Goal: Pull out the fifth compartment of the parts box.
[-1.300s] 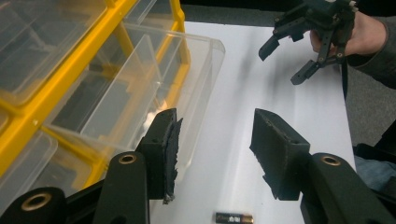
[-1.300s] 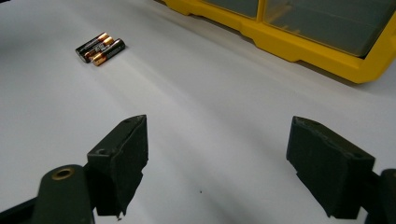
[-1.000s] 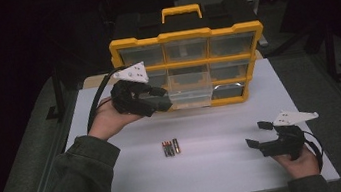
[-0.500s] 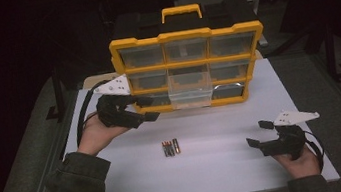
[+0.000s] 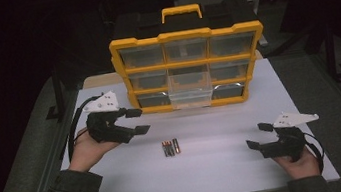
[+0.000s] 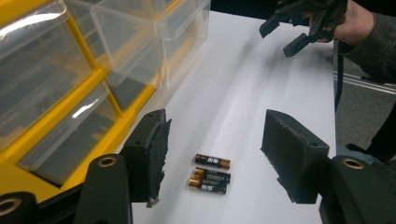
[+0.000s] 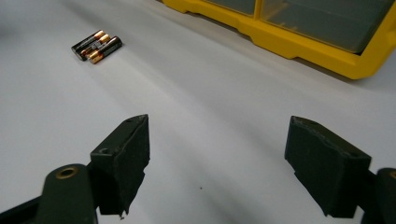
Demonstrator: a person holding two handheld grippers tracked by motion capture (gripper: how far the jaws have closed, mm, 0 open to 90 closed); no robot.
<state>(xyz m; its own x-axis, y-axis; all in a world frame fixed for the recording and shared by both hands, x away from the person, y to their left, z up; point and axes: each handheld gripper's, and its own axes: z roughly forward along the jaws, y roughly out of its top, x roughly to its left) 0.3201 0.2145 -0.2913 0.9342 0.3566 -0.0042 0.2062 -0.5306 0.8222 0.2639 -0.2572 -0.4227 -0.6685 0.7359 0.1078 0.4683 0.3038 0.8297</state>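
Observation:
Three small black-and-copper batteries (image 5: 170,148) lie side by side on the white table (image 5: 219,170), in front of a yellow drawer organizer (image 5: 185,36). Its clear lower-middle drawer (image 5: 190,91) is pulled out. My left gripper (image 5: 137,121) hovers left of the organizer, held level and pointing right. Its jaws have just been opening, with nothing between them. In the left gripper view the batteries (image 6: 210,173) lie on the table beyond the open left gripper (image 6: 217,140). My right gripper (image 5: 258,135) rests open and empty at the near right, with the batteries (image 7: 96,45) far off to its upper left.
The organizer (image 7: 299,42) stands at the back of the table, with a black case and yellow handle (image 5: 181,11) behind it. In the left gripper view the other hand's gripper (image 6: 299,28) shows at the far end. Dark floor surrounds the table.
My left gripper has drawn back from the organizer's front, moving left and lower toward the near side, and its jaws stand wider. The right gripper has not moved.

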